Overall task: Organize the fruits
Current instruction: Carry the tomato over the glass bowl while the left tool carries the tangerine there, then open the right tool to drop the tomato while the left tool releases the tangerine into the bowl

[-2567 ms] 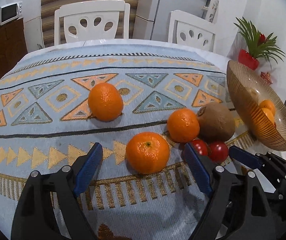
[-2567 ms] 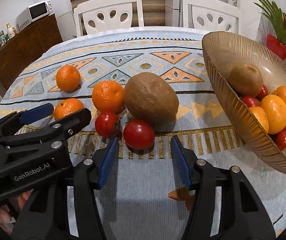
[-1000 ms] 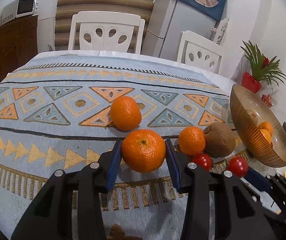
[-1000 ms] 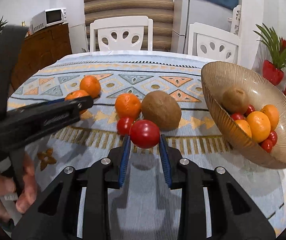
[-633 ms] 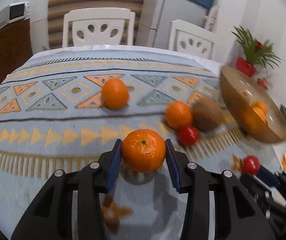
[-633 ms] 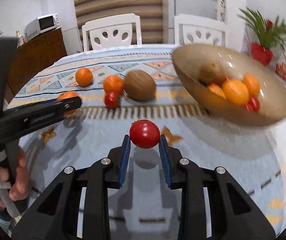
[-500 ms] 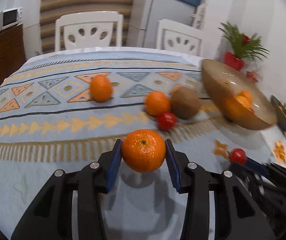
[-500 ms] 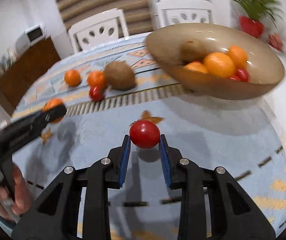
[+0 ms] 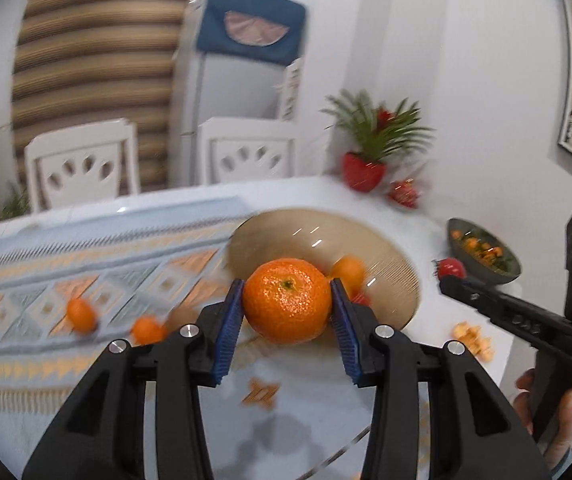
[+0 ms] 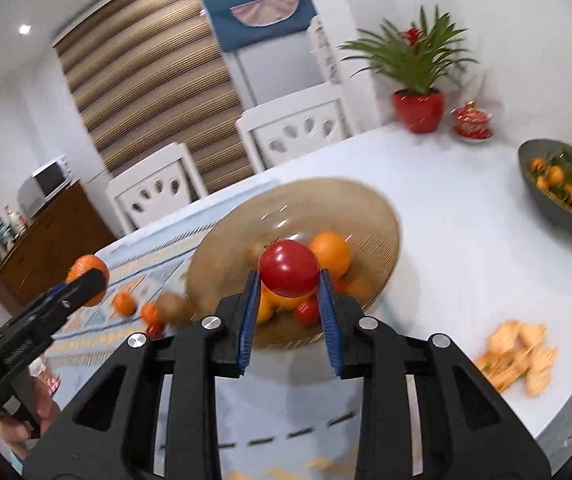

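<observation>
Gripping, left claw point(image 9: 287, 304): is clamping a mandarin point(image 9: 287, 300) at frame centre.
Right claw point(image 10: 289, 282): is pinching a tomato point(image 10: 289, 268) before the amber bowl point(image 10: 369, 216).

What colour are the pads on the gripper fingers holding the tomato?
Blue, ribbed pads, clearest in the right wrist view.

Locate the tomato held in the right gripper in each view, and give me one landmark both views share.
Left wrist view: the tomato is at right of centre, a small red ball at the tip of the right gripper, just right of the glass bowl.
Right wrist view: it sits at the centre, clamped between the blue pads, in front of the bowl.
Shared landmark: the red-potted plant beyond the bowl.
</observation>
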